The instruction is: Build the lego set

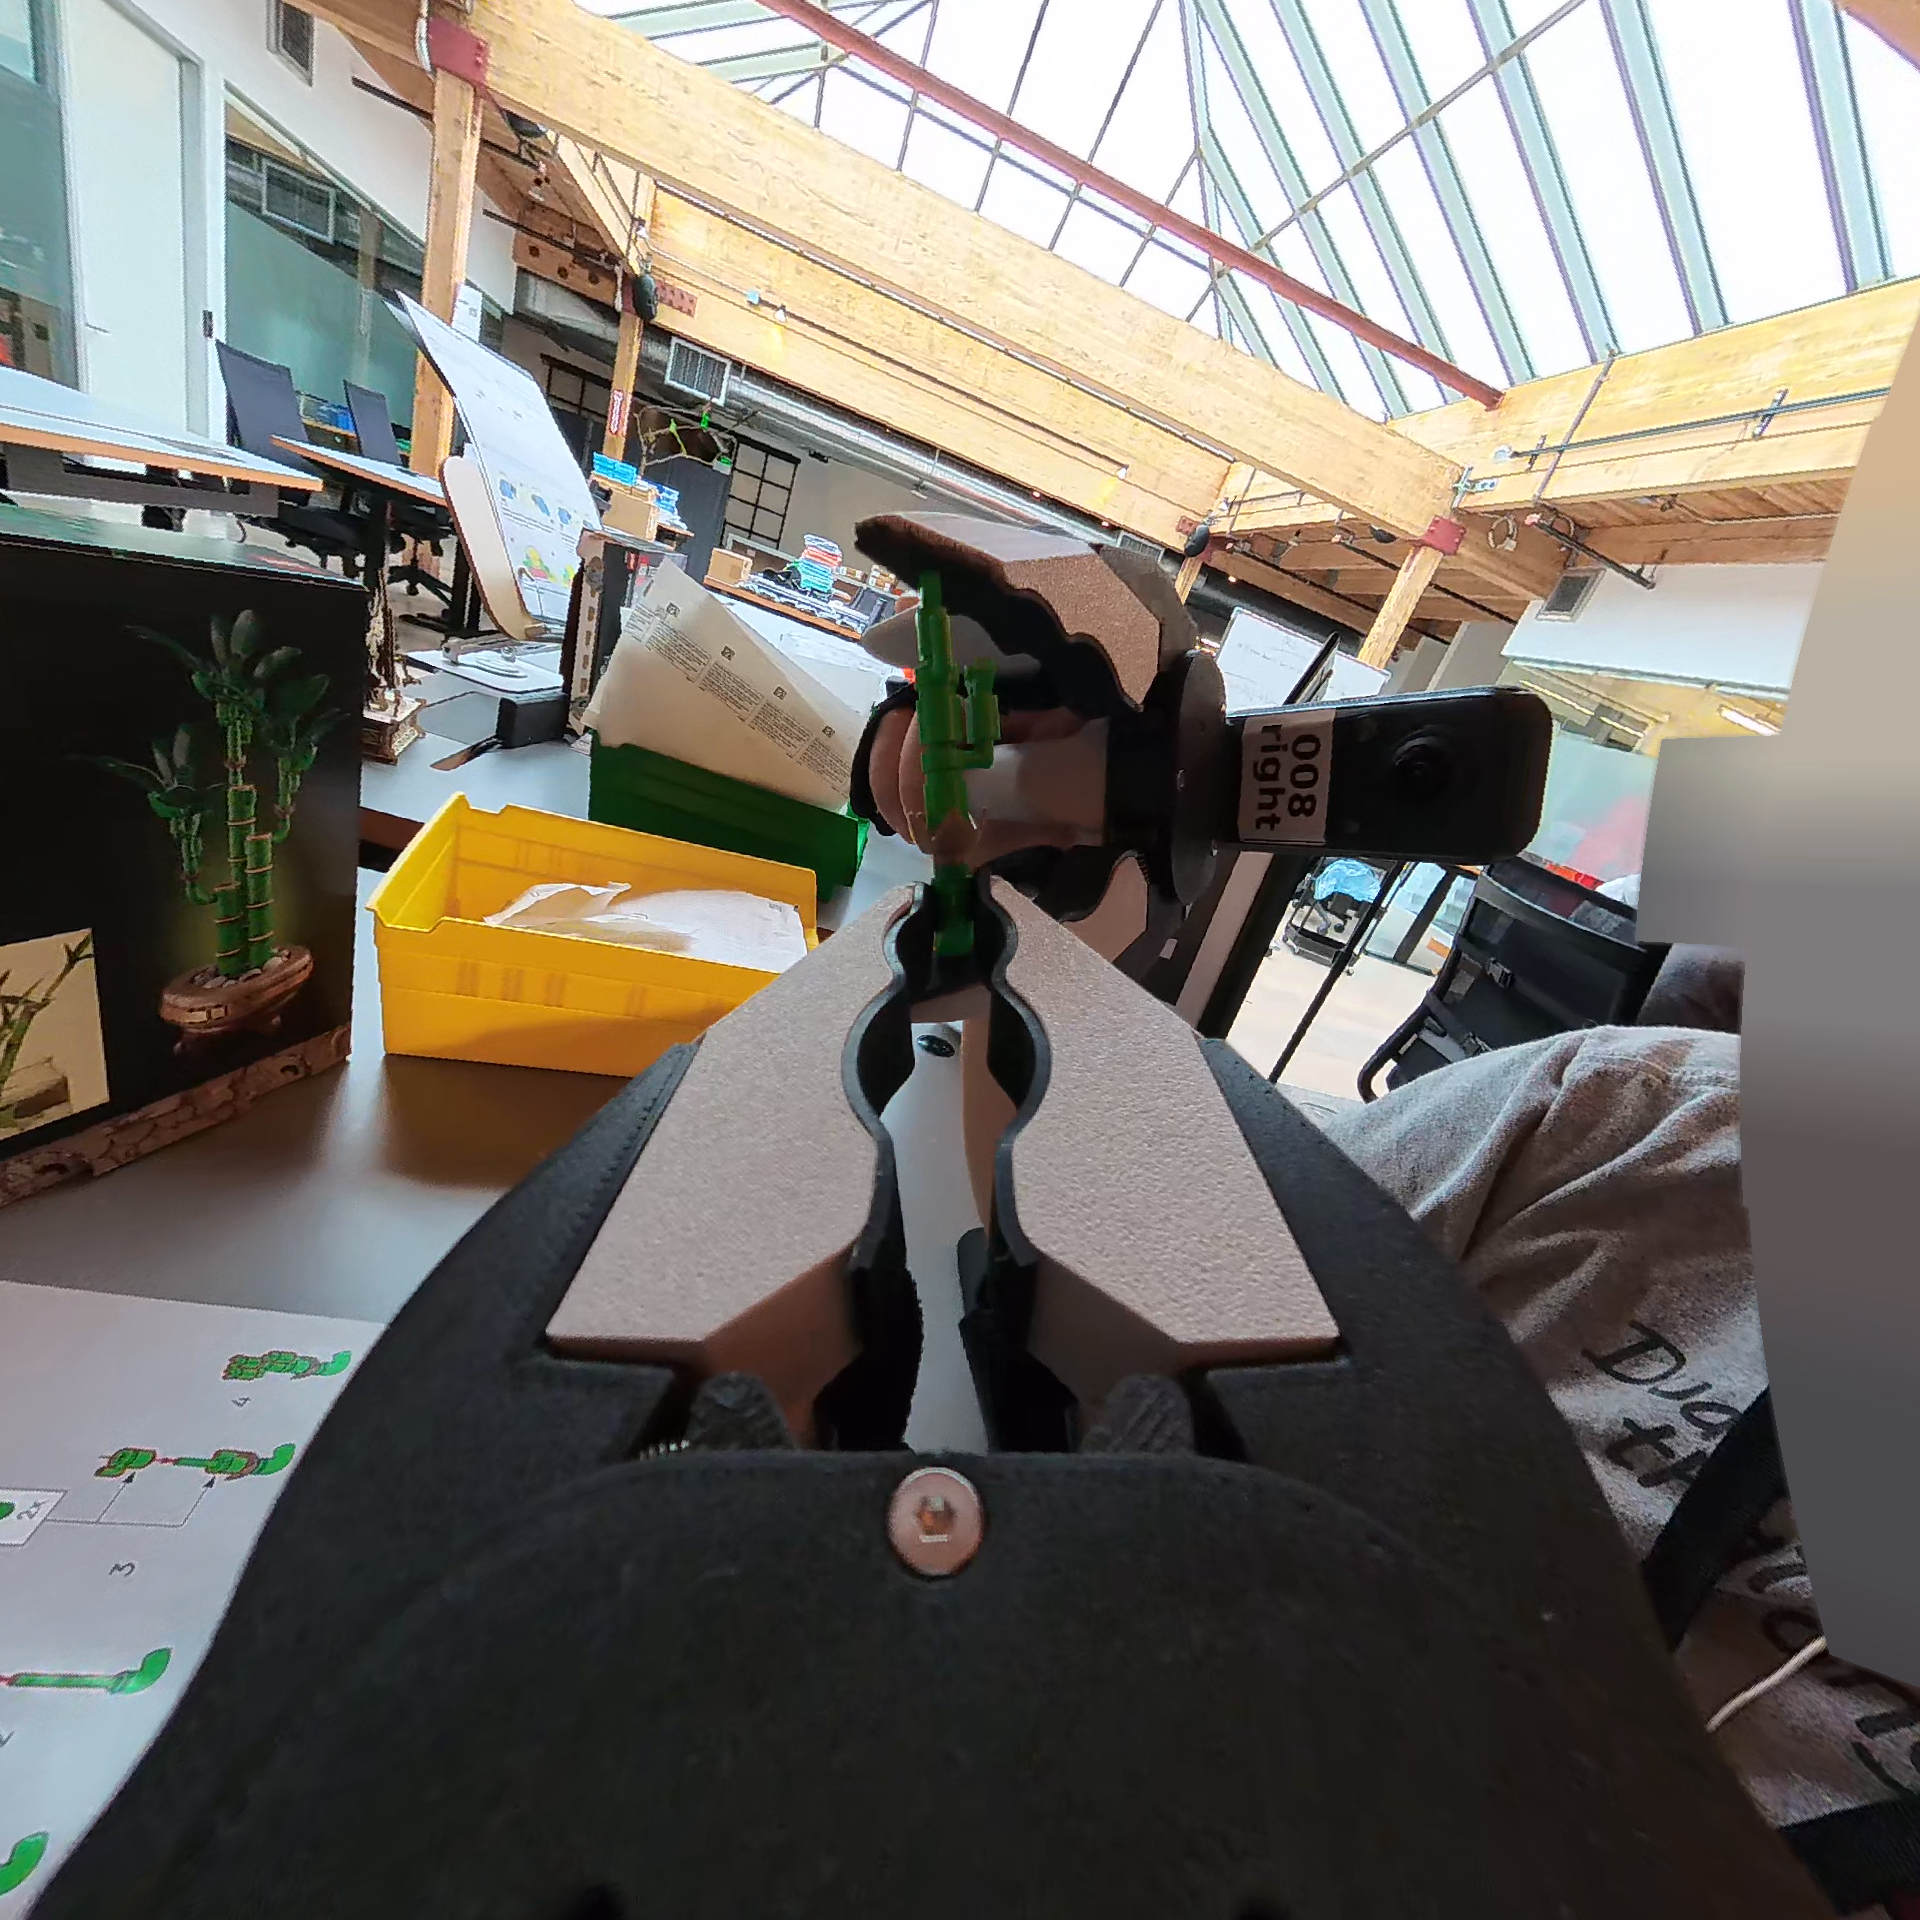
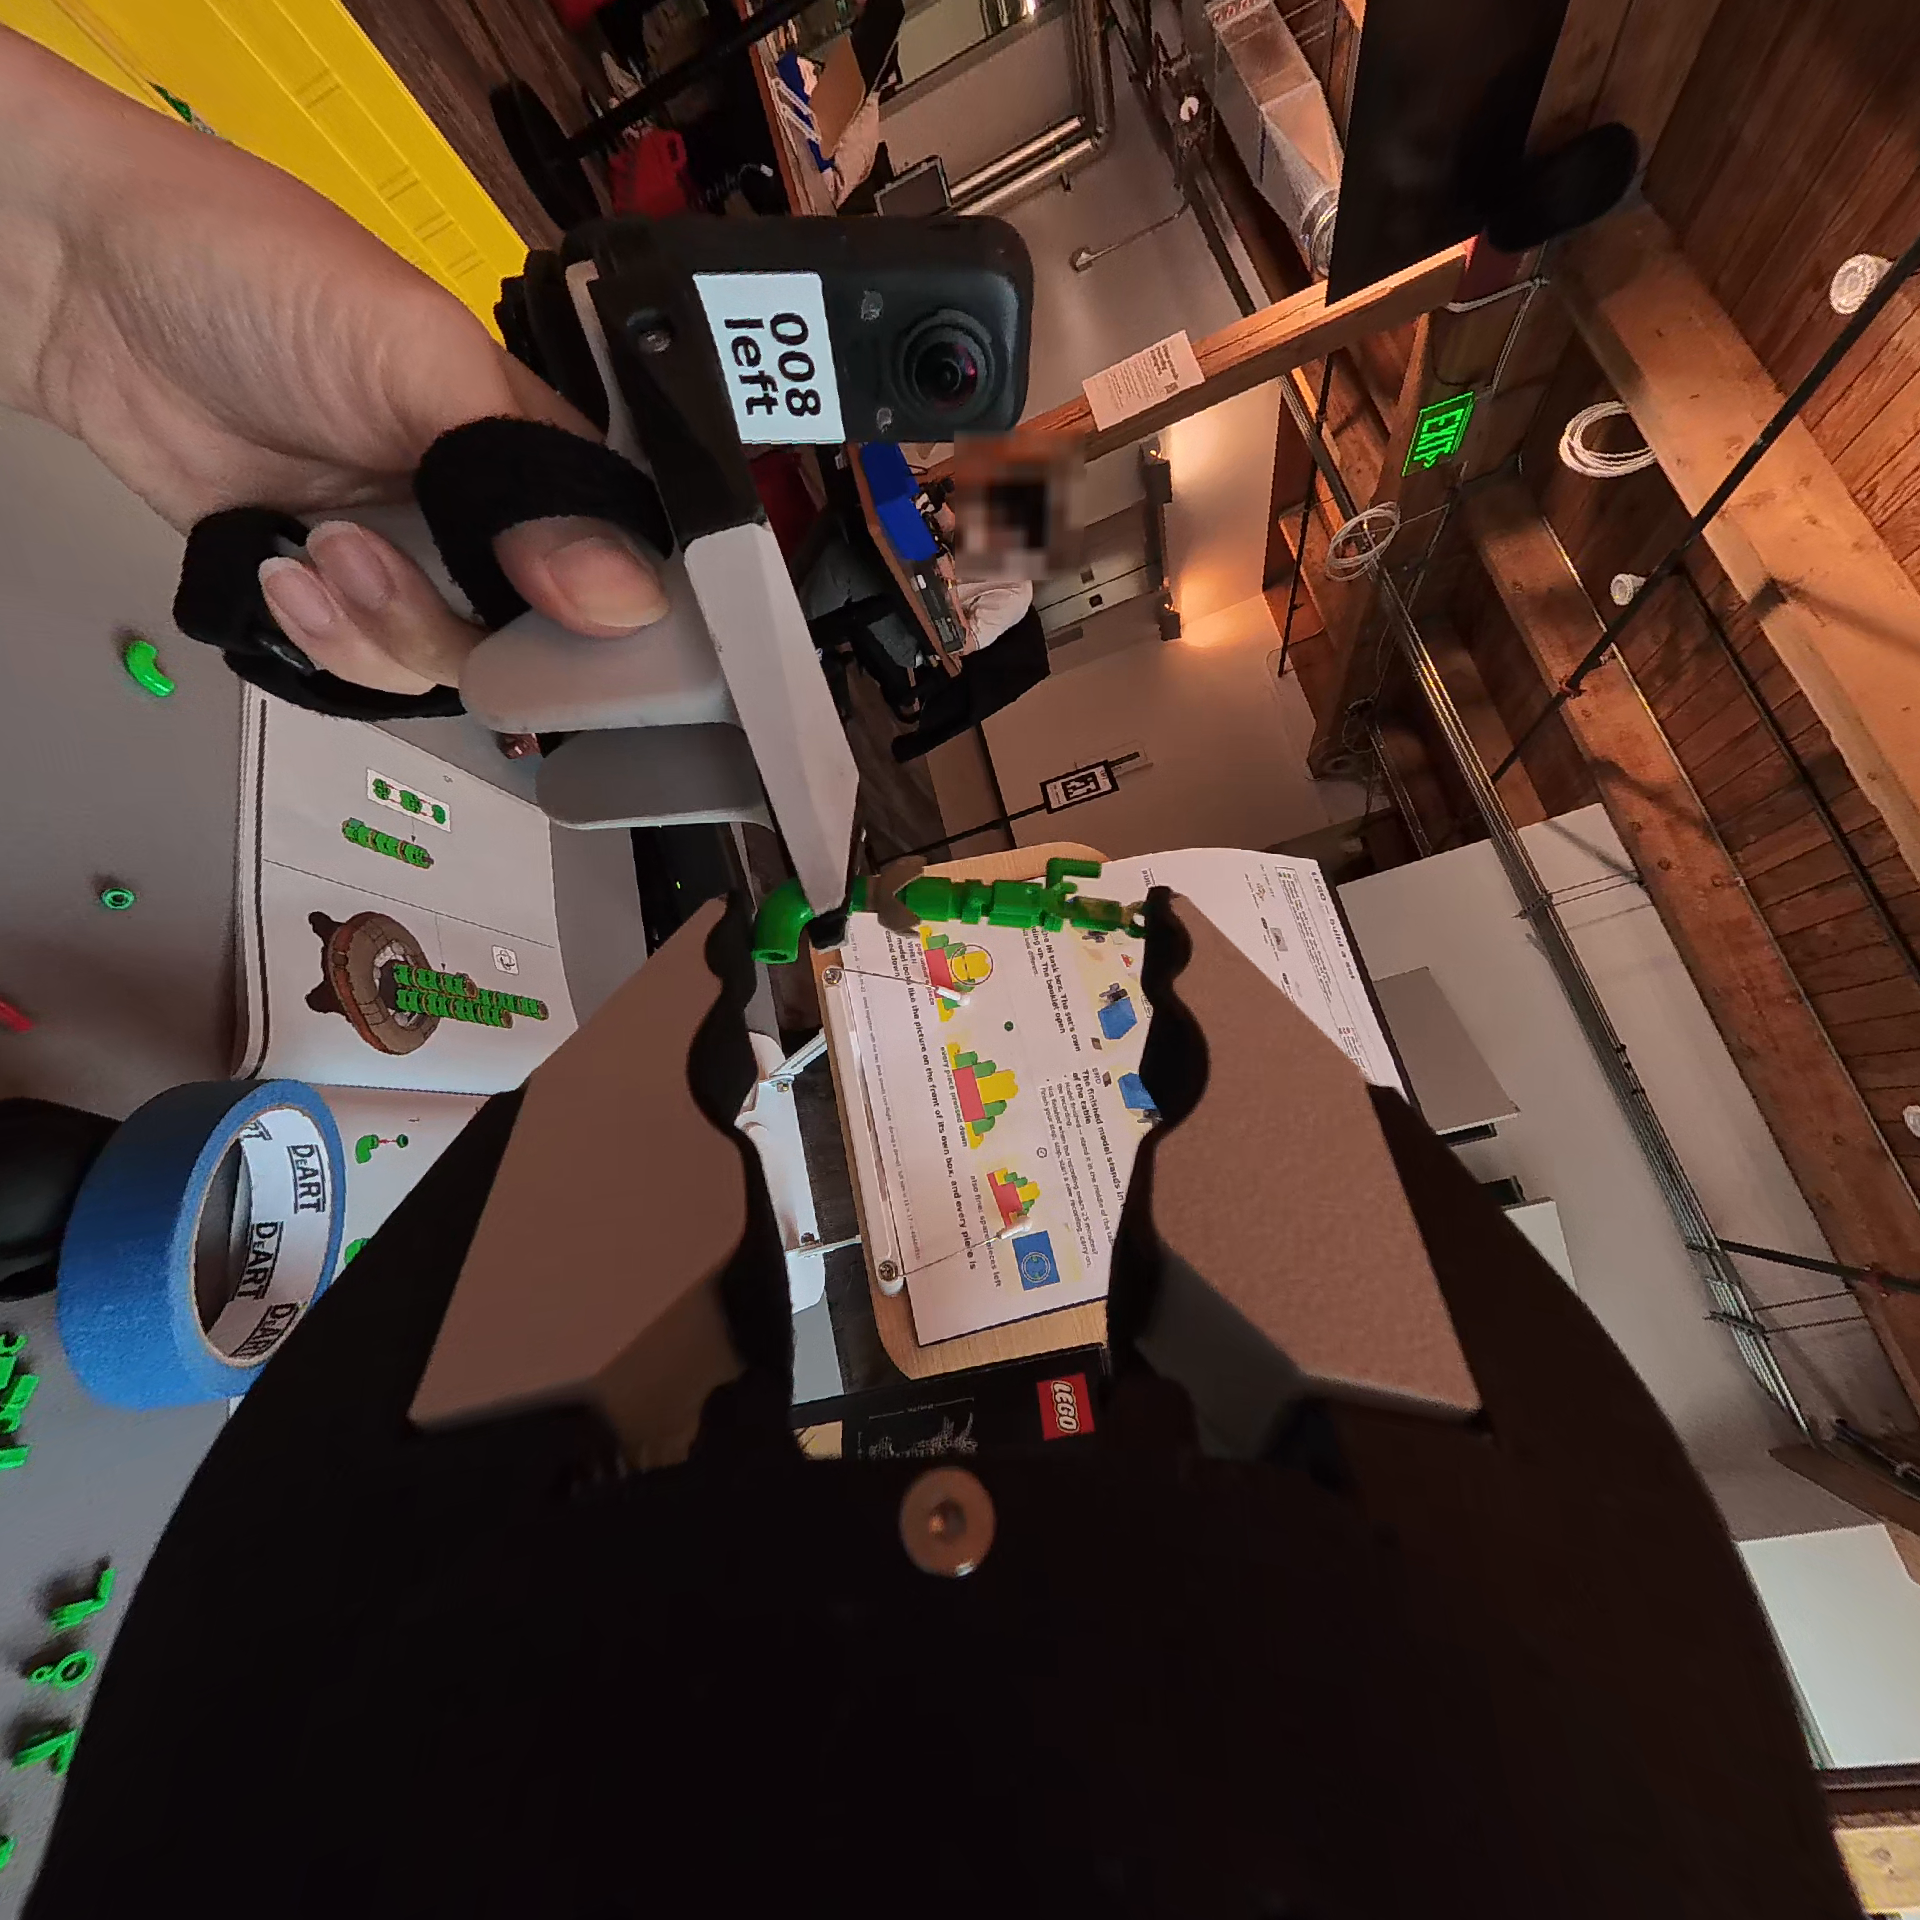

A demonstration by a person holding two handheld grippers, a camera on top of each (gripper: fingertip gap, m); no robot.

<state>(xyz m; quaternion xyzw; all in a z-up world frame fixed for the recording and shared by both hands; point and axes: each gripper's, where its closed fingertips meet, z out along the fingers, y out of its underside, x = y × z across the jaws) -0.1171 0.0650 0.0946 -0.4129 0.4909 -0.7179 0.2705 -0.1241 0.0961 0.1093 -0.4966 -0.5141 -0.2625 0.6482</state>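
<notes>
A green Lego bamboo stalk (image 1: pixel 948 717) with a side branch is held in the air between both grippers. My left gripper (image 1: pixel 954 906) is shut on its lower end. In the right wrist view the stalk (image 2: pixel 987 899) runs lengthwise between the two wide-spread fingers of my right gripper (image 2: pixel 940 914), with a green elbow piece (image 2: pixel 781 925) at one end. The fingertips (image 2: pixel 1162 914) bear on its ends. The left gripper's tips (image 2: pixel 831 904) pinch the stalk beside the elbow. The right gripper (image 1: pixel 966 727) also shows sideways in the left wrist view, one finger (image 1: pixel 987 561) on the stalk's top.
On the table are a yellow bin (image 1: pixel 582 966), a green bin (image 1: pixel 717 810), the set's dark box (image 1: pixel 177 831) and an open instruction booklet (image 2: pixel 395 904). A blue tape roll (image 2: pixel 197 1236), loose green pieces (image 2: pixel 145 670) and a sheet on a stand (image 2: pixel 997 1122) are nearby. Only a small space, under 4 cm, lies between the two pairs of fingers.
</notes>
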